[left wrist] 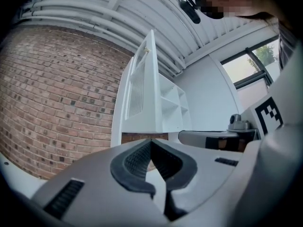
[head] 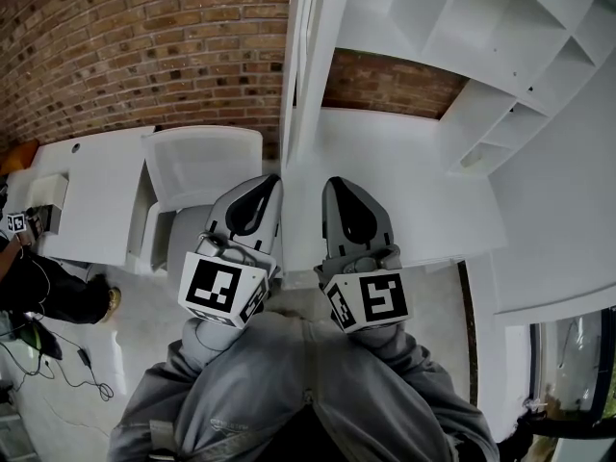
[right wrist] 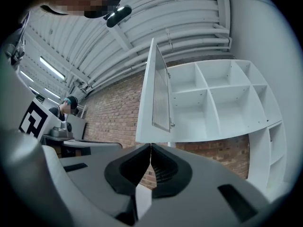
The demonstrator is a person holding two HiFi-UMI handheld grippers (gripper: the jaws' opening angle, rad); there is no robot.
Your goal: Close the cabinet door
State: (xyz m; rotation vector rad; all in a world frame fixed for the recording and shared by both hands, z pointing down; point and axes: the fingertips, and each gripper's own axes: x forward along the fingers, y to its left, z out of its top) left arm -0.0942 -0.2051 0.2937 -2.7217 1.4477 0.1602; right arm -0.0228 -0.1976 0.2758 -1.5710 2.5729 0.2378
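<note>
Cabinet door stood wide open, and both grippers were shut and empty beneath it.

Left of the door ran a brick wall, with a white table and a white chair in front of it on a pale floor. A seated person showed at the far left edge. Just left of the door's lower edge was the left gripper, jaws together on nothing. Just right of it was the right gripper, also closed and holding nothing. Neither touched the door, which stuck out edge-on from the cabinet, whose bare white shelves lay to its right. Nothing of the closing looked done; the whole swing remained, likely a push on the door's face.
</note>
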